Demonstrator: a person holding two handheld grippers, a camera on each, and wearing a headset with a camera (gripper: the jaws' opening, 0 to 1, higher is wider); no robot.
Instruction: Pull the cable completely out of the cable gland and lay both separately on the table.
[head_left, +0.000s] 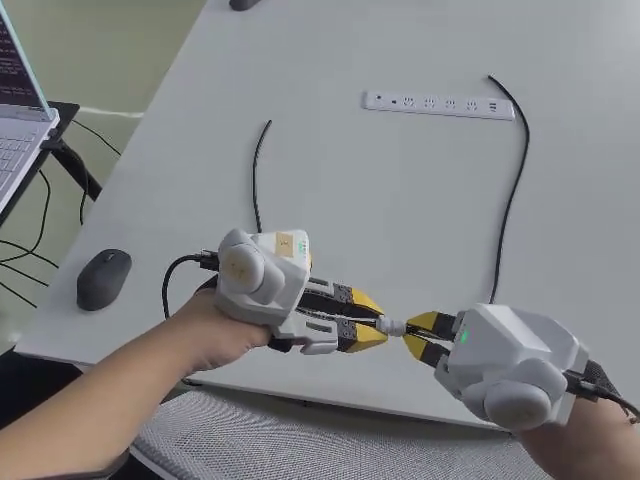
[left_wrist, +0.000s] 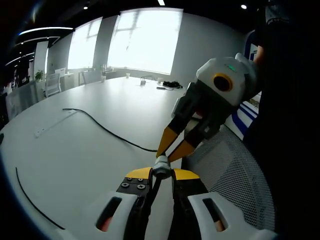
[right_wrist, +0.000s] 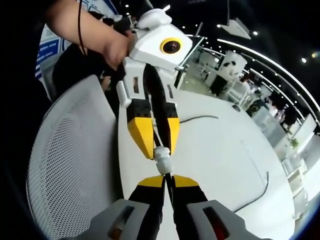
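Note:
A small white cable gland (head_left: 392, 327) hangs in the air between my two grippers, just above the table's near edge. My left gripper (head_left: 375, 327) comes in from the left and is shut on the gland (left_wrist: 161, 167), which sits at its yellow tips. My right gripper (head_left: 412, 335) faces it from the right. In the right gripper view its jaws (right_wrist: 169, 181) are shut on a thin black cable (right_wrist: 168, 176) that comes out of the gland (right_wrist: 161, 157). The two pairs of tips almost touch. The rest of the cable is hidden between the jaws.
On the white table (head_left: 400, 220) lie a white power strip (head_left: 438, 104), a long black cable (head_left: 515, 190) and a shorter one (head_left: 258, 175). A black mouse (head_left: 103, 278) sits at the left edge. A laptop (head_left: 20, 110) stands off to the left, and a mesh chair (head_left: 300, 440) is below.

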